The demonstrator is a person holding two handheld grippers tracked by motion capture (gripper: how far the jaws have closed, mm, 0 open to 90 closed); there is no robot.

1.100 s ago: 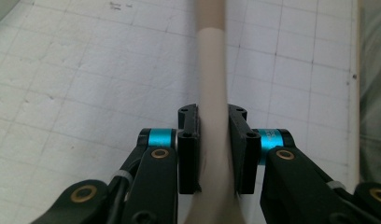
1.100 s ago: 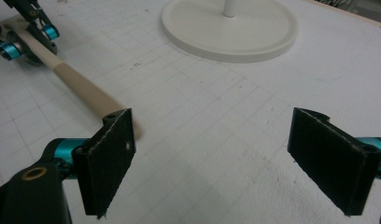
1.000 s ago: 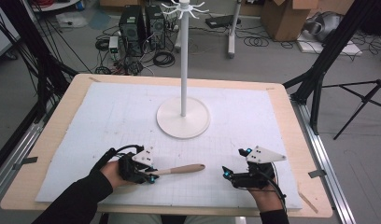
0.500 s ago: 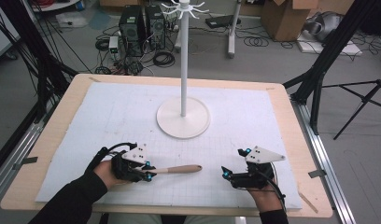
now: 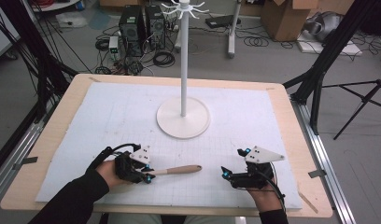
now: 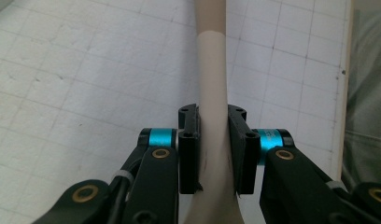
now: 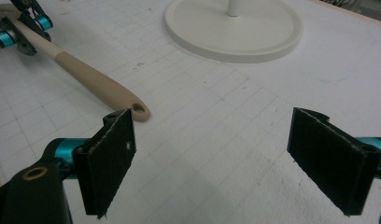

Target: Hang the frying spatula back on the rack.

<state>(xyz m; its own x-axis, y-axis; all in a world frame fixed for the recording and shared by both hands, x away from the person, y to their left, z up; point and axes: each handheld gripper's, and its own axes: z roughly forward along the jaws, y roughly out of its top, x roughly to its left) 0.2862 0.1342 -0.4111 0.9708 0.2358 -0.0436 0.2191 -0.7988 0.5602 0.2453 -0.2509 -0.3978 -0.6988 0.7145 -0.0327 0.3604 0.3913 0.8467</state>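
Observation:
A utensil [image 5: 179,170] with a tan wooden handle and a pale cream neck lies on the white gridded mat [image 5: 254,121] near the front edge. Its handle end, which has a hanging hole, points right. My left gripper [image 5: 146,175] is shut on the cream neck; in the left gripper view the pads [image 6: 188,149] press both sides of the utensil [image 6: 212,84]. The utensil's head is hidden under the gripper. My right gripper [image 5: 230,163] rests on the mat to the right, open and empty [image 7: 226,158]. From it I see the utensil's handle [image 7: 95,79] and the left gripper [image 7: 16,25] farther off.
A white stand with a round base [image 5: 183,117] and a tall pole [image 5: 183,60] topped by hooks rises at the middle of the mat. The base [image 7: 233,28] lies ahead of my right gripper. The wooden table edge [image 5: 291,116] frames the mat. Cables and computer cases sit on the floor beyond.

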